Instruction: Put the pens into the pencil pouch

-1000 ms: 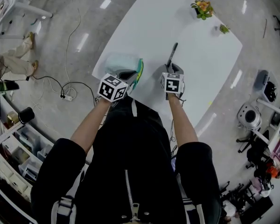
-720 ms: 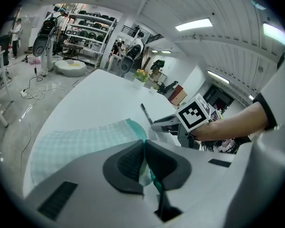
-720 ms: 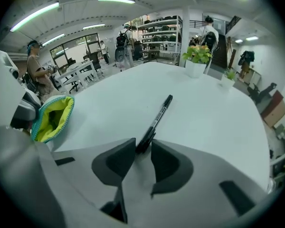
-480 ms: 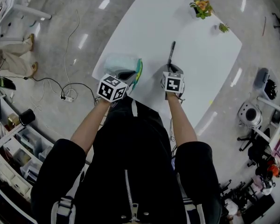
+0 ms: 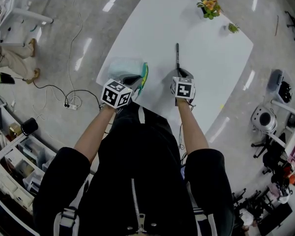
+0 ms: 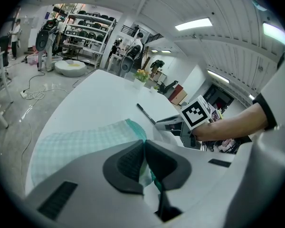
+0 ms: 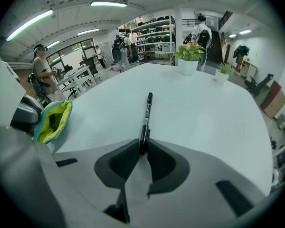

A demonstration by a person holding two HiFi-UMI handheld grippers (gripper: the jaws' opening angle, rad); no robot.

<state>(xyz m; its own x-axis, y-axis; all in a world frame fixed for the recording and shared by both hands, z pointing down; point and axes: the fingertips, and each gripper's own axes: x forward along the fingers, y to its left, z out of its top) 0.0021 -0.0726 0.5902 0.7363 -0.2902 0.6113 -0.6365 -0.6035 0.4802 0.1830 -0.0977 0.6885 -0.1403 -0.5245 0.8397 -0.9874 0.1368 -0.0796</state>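
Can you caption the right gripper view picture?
Right claw, jaws just closing, pinches one end of a black pen; yellow-lined pouch gapes at left.

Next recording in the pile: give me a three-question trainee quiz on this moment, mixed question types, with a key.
1. True or false: the left tool is clamped on the pouch.
2. What is between the jaws of the right tool? A) a ruler B) the pen C) an eraser
3. How many potted plants stand near the far edge of the table?

Key
1. True.
2. B. The jaws have just been closing, and the pen's near end sits between them.
3. Two.
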